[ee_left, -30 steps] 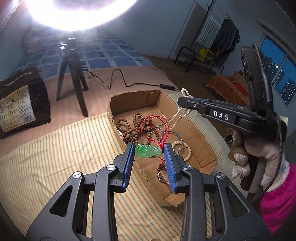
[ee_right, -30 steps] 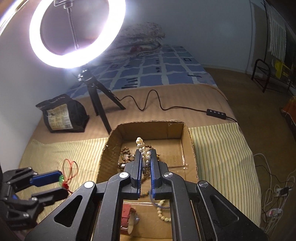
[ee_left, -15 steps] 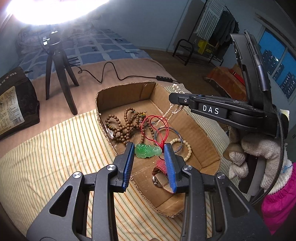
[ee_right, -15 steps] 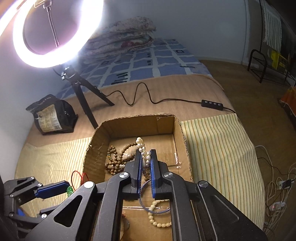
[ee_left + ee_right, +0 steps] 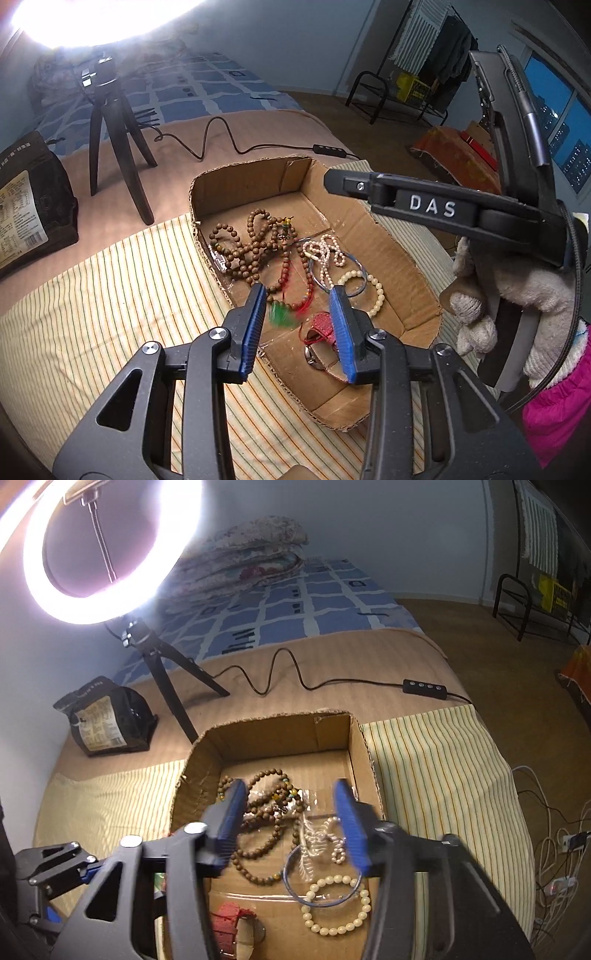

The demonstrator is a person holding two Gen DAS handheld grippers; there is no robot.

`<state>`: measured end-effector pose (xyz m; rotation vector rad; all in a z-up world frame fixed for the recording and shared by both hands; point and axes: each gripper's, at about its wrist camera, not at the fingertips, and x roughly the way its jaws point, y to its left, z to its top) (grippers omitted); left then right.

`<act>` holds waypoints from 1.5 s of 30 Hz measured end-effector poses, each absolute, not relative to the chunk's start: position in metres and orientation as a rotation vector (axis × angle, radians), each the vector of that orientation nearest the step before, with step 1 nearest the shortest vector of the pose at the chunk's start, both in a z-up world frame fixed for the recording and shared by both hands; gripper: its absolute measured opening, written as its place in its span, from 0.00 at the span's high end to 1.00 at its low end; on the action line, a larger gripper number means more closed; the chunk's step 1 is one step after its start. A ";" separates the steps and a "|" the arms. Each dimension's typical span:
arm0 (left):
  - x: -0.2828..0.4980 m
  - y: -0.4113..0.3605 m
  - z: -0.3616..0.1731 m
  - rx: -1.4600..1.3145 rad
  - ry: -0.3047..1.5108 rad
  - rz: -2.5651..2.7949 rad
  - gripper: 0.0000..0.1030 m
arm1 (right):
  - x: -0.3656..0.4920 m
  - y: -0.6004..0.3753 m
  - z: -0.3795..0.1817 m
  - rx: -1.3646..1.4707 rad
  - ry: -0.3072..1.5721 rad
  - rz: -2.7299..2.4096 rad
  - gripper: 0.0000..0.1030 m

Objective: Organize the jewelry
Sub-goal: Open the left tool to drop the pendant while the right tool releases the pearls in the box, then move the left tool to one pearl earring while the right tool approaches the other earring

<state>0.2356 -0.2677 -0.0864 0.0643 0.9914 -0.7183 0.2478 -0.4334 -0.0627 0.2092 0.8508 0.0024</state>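
A cardboard box [image 5: 391,254] [image 5: 273,734] on a striped cloth holds jewelry. My left gripper [image 5: 299,321] is open above the box's near end; the green pendant [image 5: 280,317] on its red cord is blurred between the jaws, loose from them. My right gripper [image 5: 291,830] is open over the box's middle; the white pearl necklace [image 5: 317,840] [image 5: 325,253] lies beneath it in a heap. Brown wooden beads [image 5: 247,243] [image 5: 266,812], a cream bead bracelet [image 5: 336,904], a blue bangle [image 5: 321,877] and a red watch strap [image 5: 229,923] lie in the box.
A ring light on a black tripod [image 5: 162,672] stands behind the box, its cable and switch [image 5: 424,686] trailing right. A black bag [image 5: 107,723] sits at the left. Striped cloth [image 5: 110,302] covers the bed around the box.
Both grippers opened. The pearl necklace dropped from the right gripper into the box. The green pendant left the left jaws and is falling into the box.
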 end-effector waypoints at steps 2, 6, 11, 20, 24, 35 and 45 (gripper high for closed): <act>0.235 -0.266 -0.086 0.060 0.988 -0.721 0.50 | 0.248 -0.434 -0.062 0.216 0.851 -0.001 0.50; 0.235 -0.265 -0.085 0.059 0.987 -0.714 0.50 | 0.247 -0.435 -0.061 0.223 0.853 -0.007 0.46; 0.234 -0.261 -0.081 0.056 0.981 -0.709 0.50 | 0.246 -0.435 -0.060 0.221 0.851 -0.010 0.46; 0.226 -0.230 -0.064 0.068 0.951 -0.680 0.50 | 0.241 -0.432 -0.056 0.208 0.859 -0.014 0.40; 0.223 -0.199 -0.055 0.053 0.941 -0.644 0.50 | 0.233 -0.426 -0.048 0.198 0.848 -0.006 0.31; 0.210 -0.091 -0.038 0.039 0.923 -0.496 0.50 | 0.212 -0.380 -0.026 0.179 0.830 0.088 0.23; 0.198 -0.037 -0.065 0.014 0.989 -0.458 0.50 | 0.188 -0.313 -0.027 0.075 0.834 0.206 0.23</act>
